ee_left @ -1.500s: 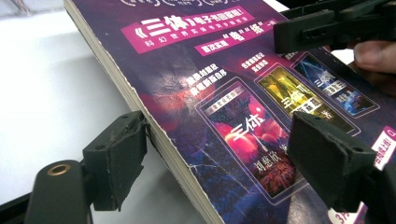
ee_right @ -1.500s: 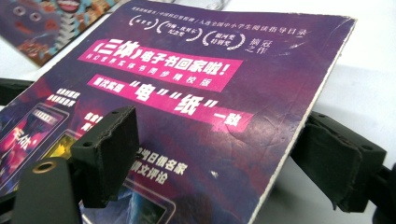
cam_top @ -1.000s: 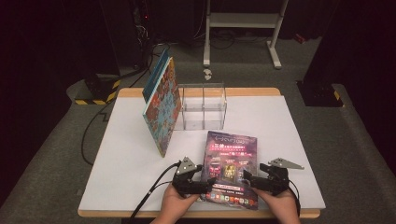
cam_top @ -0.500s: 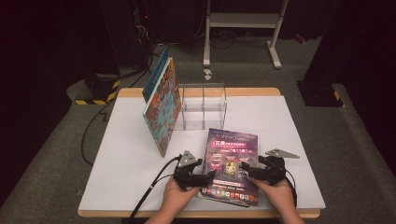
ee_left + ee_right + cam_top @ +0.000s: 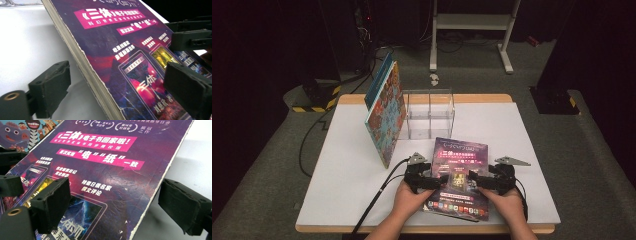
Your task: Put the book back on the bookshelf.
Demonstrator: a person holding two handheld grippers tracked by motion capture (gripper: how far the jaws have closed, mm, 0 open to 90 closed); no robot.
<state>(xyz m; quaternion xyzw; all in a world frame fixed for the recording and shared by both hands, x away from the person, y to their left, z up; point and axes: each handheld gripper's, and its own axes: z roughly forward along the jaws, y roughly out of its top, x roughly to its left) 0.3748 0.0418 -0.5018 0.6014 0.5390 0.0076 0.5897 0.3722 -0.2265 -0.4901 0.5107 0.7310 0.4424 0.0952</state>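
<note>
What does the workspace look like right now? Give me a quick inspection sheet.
Surface: white table, bare at left and far right.
Job's things: purple book near the front edge, its left edge lifted off the table in the left gripper view.
Clutter: clear box at the back; picture book upright, leaning at the box's left.
Grippers: left gripper open, jaws astride the book's left edge; right gripper open, astride its right edge. Whether the pads touch the book, I can't tell.
Cables: left cable runs off the front edge; floor cable loops at left.
Surroundings: dark room, grey floor, white stand behind, striped block at left.
</note>
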